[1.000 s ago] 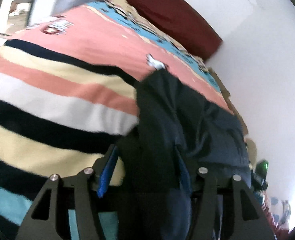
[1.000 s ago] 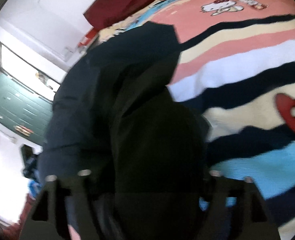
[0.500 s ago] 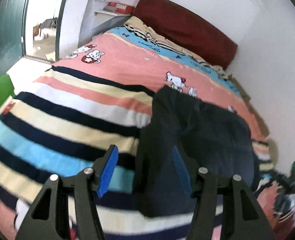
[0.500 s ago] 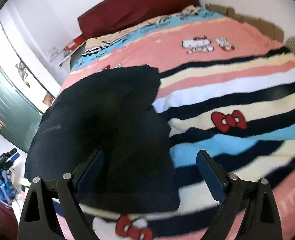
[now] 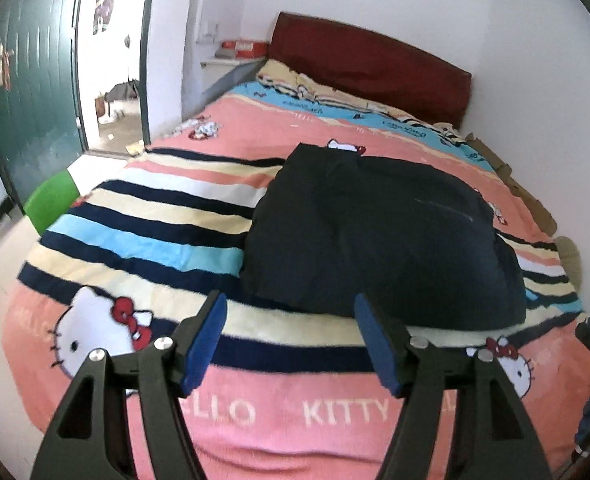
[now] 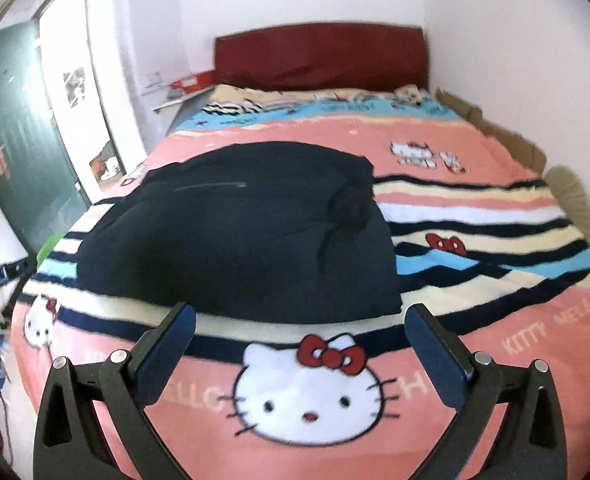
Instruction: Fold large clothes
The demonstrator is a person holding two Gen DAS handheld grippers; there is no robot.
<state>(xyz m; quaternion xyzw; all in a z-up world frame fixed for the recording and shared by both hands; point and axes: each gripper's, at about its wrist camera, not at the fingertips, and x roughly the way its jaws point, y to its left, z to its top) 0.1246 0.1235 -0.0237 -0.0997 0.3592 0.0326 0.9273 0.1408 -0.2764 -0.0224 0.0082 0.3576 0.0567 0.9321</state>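
A dark navy garment lies folded into a thick bundle on the striped Hello Kitty blanket of the bed. It also shows in the right wrist view. My left gripper is open and empty, held back from the garment's near edge. My right gripper is open and empty, also short of the garment, above a Hello Kitty face on the blanket.
A dark red headboard stands at the far end against the white wall. A green door and an open doorway are at the left. A green chair stands by the bed's left side. Cardboard lines the right edge.
Both grippers held the garment a second ago. They have let go, opened, and pulled back towards the foot of the bed. The garment now lies on the blanket.
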